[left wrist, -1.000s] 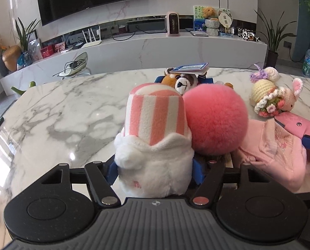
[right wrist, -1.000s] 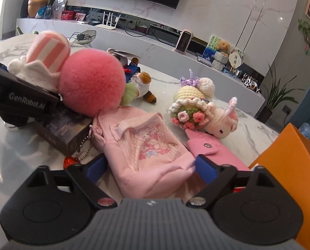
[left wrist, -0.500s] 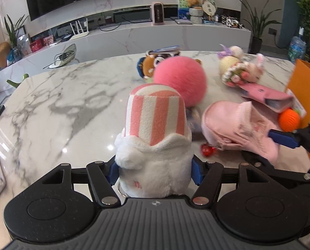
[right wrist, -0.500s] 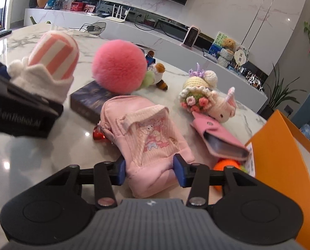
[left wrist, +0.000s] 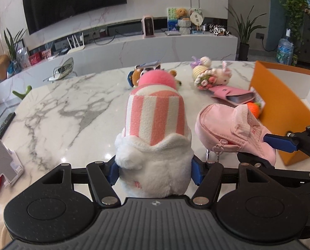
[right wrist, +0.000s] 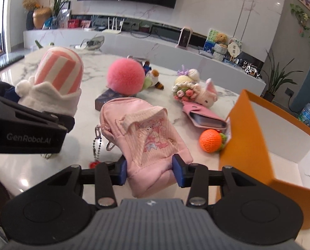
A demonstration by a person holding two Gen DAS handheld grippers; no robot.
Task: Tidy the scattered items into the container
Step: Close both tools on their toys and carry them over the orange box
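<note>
My left gripper (left wrist: 155, 171) is shut on a pink-and-white striped plush toy (left wrist: 155, 129) and holds it above the marble table; the toy also shows in the right wrist view (right wrist: 55, 83). My right gripper (right wrist: 149, 170) is shut on a pink mini backpack pouch (right wrist: 146, 133), lifted off the table, also seen in the left wrist view (left wrist: 229, 129). The orange box (right wrist: 248, 137) stands at the right, open, with a white inside (left wrist: 279, 104). On the table lie a pink pompom (right wrist: 125, 77), a crochet doll with bunny (right wrist: 194, 89), a pink wallet (right wrist: 204, 118) and an orange crochet fruit (right wrist: 211, 140).
A dark blue box (right wrist: 107, 100) lies under the pompom, with small plush animals (right wrist: 152, 79) behind it. A white phone stand (left wrist: 0, 164) sits at the table's left edge. A TV wall and a long cabinet stand behind the table.
Both grippers have lifted and pulled back with their items. The right gripper closed on the pouch and raised it. The orange box is now close on the right.
</note>
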